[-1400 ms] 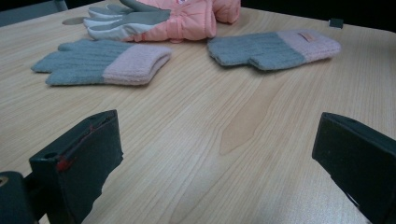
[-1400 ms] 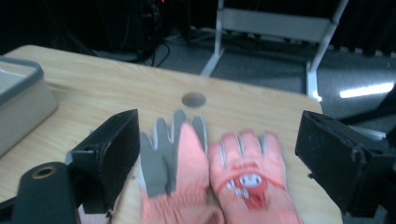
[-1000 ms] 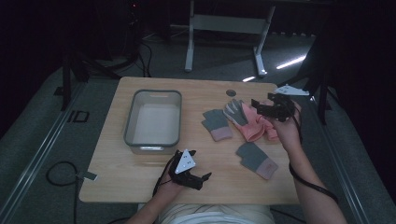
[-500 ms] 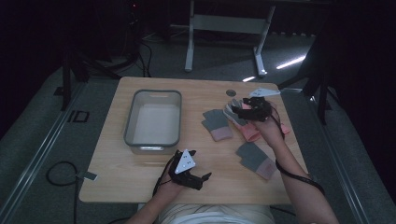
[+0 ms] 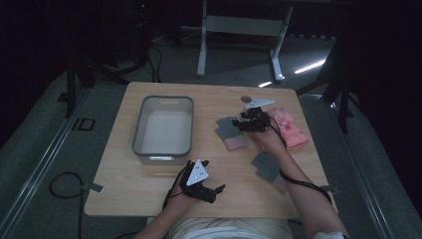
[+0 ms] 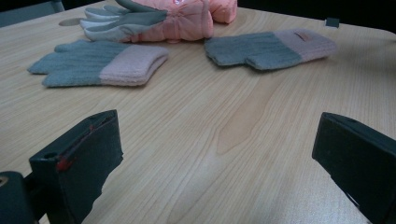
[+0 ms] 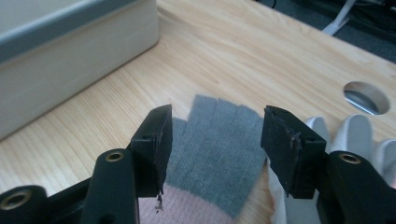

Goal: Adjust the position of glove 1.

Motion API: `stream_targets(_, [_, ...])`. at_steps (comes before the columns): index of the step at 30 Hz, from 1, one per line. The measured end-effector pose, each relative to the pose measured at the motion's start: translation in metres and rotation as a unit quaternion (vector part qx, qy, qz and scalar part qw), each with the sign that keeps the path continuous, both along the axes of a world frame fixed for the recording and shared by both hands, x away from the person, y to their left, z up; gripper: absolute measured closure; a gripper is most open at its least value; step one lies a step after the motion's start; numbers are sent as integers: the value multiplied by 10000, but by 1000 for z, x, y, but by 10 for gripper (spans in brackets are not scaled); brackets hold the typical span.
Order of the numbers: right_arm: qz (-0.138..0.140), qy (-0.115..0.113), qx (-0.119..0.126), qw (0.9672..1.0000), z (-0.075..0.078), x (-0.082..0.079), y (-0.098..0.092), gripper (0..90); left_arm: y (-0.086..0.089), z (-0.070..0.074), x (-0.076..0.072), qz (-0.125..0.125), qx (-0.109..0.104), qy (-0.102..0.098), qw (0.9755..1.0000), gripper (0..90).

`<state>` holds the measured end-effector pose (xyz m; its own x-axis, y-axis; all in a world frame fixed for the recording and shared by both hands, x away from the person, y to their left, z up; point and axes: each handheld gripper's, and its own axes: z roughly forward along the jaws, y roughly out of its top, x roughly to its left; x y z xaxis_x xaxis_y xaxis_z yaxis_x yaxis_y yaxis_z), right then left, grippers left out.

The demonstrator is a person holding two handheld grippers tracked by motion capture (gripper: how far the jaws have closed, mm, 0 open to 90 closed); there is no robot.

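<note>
Moved: right tool (image 5: 247, 122) has come in from the table's right edge and down over the knit glove (image 5: 230, 132); its jaws have just been closing, nothing pinched yet.
Left tool (image 5: 211, 191): open, idle at the near edge.
Glove: flat, mid-table, right of the bin (image 5: 164, 130); directly under right tool, fingers toward the bin.
Look: grey ribbed fingers, pink cuff.
</note>
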<state>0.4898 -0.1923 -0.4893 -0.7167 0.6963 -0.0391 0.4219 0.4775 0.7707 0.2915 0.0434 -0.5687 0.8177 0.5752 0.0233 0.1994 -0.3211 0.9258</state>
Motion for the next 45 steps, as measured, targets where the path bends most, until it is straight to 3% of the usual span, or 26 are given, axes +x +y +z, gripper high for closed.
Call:
stream_targets(6, [33,239,-80,9997,-17,10,6,521,0,0,0,-3,12,-25,10000,11])
stream_targets(8, [117,472,-14,9988,-22,15,6,583,0,0,0,-3,9,-20,10000,11])
stream_targets(10, [100,601,-110,9981,-27,18,8,590,0,0,0,-3,2,-16,10000,11])
stream_targets(22, [142,692,-579,9958,-58,35,13,630,0,0,0,-28,13,-11,10000,11])
stream_targets(26, [136,740,-772,9942,-55,35,19,685,0,0,0,-25,4,-9,10000,11])
stream_targets(29, [121,804,-771,9937,-55,36,19,759,0,0,0,-15,0,-1,10000,11])
stream_targets(31, [34,851,-738,9936,-55,36,21,799,0,0,0,-17,-4,9,10000,11])
stream_targets(33, [-1,760,-895,9931,-54,33,26,820,0,0,0,-12,-14,21,10000,11])
stream_targets(35, [-124,817,-957,9920,-50,32,29,850,1,0,0,0,-25,29,10000,11])
stream_targets(41, [-411,735,-527,9951,-17,5,31,855,1,0,1,22,-37,40,10000,11])
stream_targets(42, [-473,684,-381,9958,-7,-4,30,856,1,0,1,27,-29,26,10000,11])
stream_targets(45, [-624,451,-248,9967,13,-26,29,855,1,0,1,23,-29,31,10000,11])
